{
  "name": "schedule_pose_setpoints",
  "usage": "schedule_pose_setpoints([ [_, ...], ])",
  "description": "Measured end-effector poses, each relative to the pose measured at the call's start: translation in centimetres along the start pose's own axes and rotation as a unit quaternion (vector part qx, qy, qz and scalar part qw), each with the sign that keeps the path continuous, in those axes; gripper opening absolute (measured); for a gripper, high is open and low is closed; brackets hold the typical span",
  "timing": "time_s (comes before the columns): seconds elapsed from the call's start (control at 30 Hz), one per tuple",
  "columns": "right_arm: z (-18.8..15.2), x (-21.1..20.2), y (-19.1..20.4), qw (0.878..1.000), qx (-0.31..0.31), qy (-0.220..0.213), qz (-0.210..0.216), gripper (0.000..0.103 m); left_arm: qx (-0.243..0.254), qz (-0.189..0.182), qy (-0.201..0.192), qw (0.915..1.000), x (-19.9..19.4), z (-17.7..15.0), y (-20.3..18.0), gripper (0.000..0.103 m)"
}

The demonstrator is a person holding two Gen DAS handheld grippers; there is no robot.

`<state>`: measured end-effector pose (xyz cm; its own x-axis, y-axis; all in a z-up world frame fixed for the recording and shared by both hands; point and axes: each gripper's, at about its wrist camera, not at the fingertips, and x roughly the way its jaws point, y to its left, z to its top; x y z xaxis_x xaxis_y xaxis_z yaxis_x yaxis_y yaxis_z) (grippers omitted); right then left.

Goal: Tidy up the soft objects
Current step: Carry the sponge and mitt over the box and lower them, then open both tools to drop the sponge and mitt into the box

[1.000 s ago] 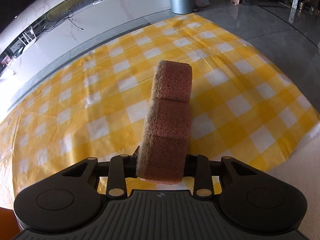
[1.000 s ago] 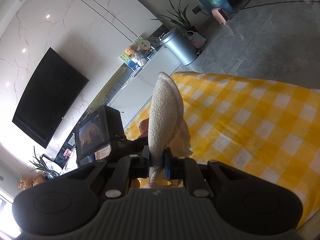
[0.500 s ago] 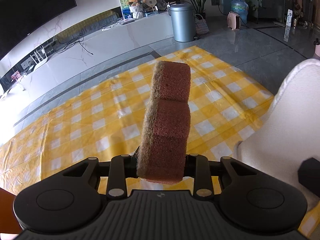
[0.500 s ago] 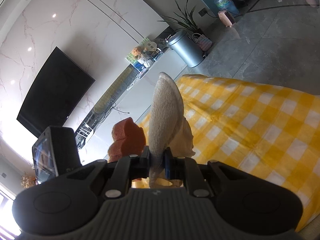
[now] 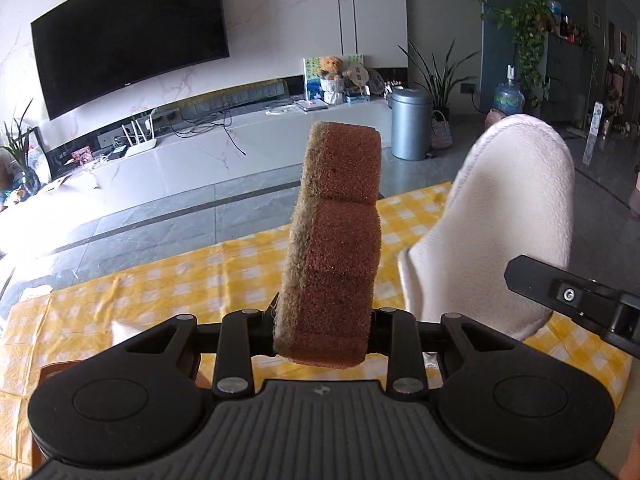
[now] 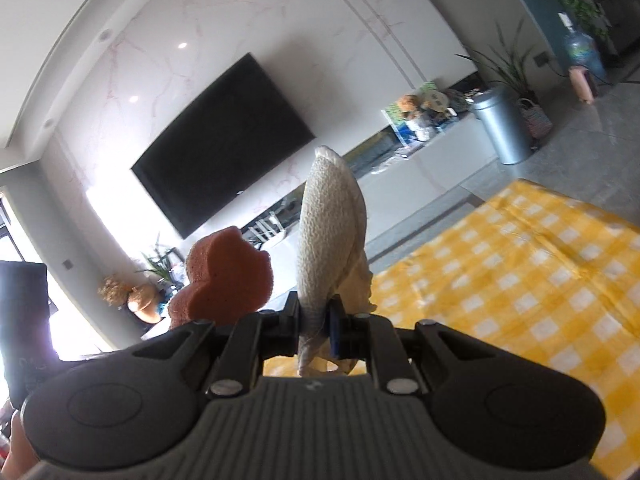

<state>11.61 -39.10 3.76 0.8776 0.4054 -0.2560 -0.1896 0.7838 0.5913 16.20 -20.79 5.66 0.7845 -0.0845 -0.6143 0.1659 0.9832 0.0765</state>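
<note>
Here, a brown sponge was clamped upright in the left gripper. A white slipper was pinched by the right gripper above the checked cloth.

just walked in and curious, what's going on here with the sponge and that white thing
A person is holding a two-finger tool in each hand. The left tool is shut on a reddish-brown sponge that stands upright between its pads. The right tool is shut on a white cloth pad. Both things are held up in the air above a yellow checked tablecloth, side by side and apart.
</note>
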Motion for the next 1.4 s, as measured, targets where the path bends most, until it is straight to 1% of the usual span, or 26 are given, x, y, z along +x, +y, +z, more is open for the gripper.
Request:
schedule_pose_setpoints([
  [0.13,-0.7,0.7,4.3,0.997,-0.03,0.017,0.074,0.012,-0.016,0.026,-0.039,0.9988,-4.8,-1.3,5.2,0.036],
  [0.2,-1.4,1.5,6.2,0.993,-0.039,0.034,0.105,0.012,-0.026,0.045,-0.045,0.9977,-6.4,-2.5,7.7,0.036],
  [0.27,-2.3,2.5,8.0,0.989,-0.047,0.056,0.131,0.012,-0.043,0.059,-0.039,0.9965,-7.4,-4.0,10.0,0.036],
  [0.37,-4.1,4.6,11.1,0.98,-0.066,0.094,0.162,0.012,-0.069,0.057,-0.01,0.9959,-7.6,-6.7,13.1,0.036],
  [0.43,-5.6,6.2,12.9,0.972,-0.074,0.126,0.182,0.012,-0.089,0.052,0.02,0.9945,-6.9,-8.7,14.7,0.036],
  [0.53,-8.6,9.0,15.5,0.958,-0.083,0.185,0.204,0.012,-0.102,0.057,0.058,0.9915,-5.8,-11.7,16.4,0.036],
  [0.57,-9.7,9.9,16.1,0.953,-0.086,0.204,0.208,0.012,-0.103,0.064,0.068,0.9903,-6.4,-13.2,17.6,0.036],
  [0.67,-12.7,12.3,17.5,0.943,-0.101,0.249,0.198,0.012,-0.098,0.077,0.084,0.9885,-6.3,-15.6,18.8,0.036],
  [0.73,-14.4,14.3,18.0,0.939,-0.115,0.272,0.175,0.012,-0.096,0.09,0.086,0.9875,-6.0,-16.5,19.1,0.036],
  [0.8,-15.9,15.9,18.3,0.934,-0.142,0.29,0.15,0.012,-0.086,0.112,0.088,0.9861,-6.1,-17.4,19.7,0.036],
  [0.87,-17.0,17.2,18.2,0.93,-0.168,0.303,0.12,0.014,-0.081,0.11,0.092,0.9863,-6.3,-17.9,19.9,0.036],
  [0.9,-17.5,17.6,18.2,0.93,-0.182,0.305,0.096,0.019,-0.077,0.117,0.091,0.9861,-6.3,-17.8,19.7,0.037],
  [0.93,-17.6,17.7,18.1,0.93,-0.199,0.3,0.072,0.029,-0.063,0.122,0.085,0.9869,-6.3,-17.8,19.3,0.038],
  [0.97,-17.7,17.6,18.2,0.93,-0.216,0.294,0.053,0.033,-0.044,0.129,0.082,0.9872,-6.3,-17.8,18.6,0.042],
  [1.0,-17.4,17.6,18.2,0.928,-0.24,0.284,0.037,0.038,-0.026,0.139,0.074,0.9871,-6.3,-17.9,18.1,0.049],
  [1.03,-17.0,17.2,18.3,0.926,-0.253,0.278,0.033,0.049,-0.013,0.144,0.061,0.9876,-6.5,-17.9,17.5,0.053],
  [1.07,-16.3,16.8,18.3,0.926,-0.261,0.272,0.034,0.056,-0.005,0.139,0.044,0.9893,-6.9,-18.0,17.0,0.067],
  [1.1,-15.4,15.9,18.5,0.929,-0.261,0.259,0.039,0.073,-0.008,0.131,0.035,0.9907,-7.3,-17.8,16.8,0.087],
  [1.13,-14.5,14.9,18.6,0.935,-0.256,0.243,0.042,0.087,-0.017,0.128,0.025,0.9913,-7.7,-17.6,16.6,0.095],
  [1.17,-13.7,14.2,18.5,0.94,-0.249,0.23,0.043,0.092,-0.026,0.124,0.016,0.9918,-8.2,-17.3,16.5,0.097],
  [1.27,-10.5,11.7,18.1,0.954,-0.227,0.191,0.043,0.098,-0.054,0.1,0.003,0.9935,-9.7,-16.0,16.9,0.097],
  [1.3,-9.6,11.0,18.0,0.959,-0.221,0.174,0.034,0.1,-0.068,0.095,-0.001,0.9932,-10.1,-15.6,17.0,0.098],
  [1.37,-8.2,9.5,17.5,0.965,-0.217,0.145,0.008,0.1,-0.098,0.086,-0.015,0.9913,-11.1,-15.1,17.6,0.101],
  [1.4,-7.8,9.2,17.5,0.967,-0.217,0.136,-0.008,0.1,-0.103,0.084,-0.019,0.9909,-11.4,-14.8,17.6,0.101],
])
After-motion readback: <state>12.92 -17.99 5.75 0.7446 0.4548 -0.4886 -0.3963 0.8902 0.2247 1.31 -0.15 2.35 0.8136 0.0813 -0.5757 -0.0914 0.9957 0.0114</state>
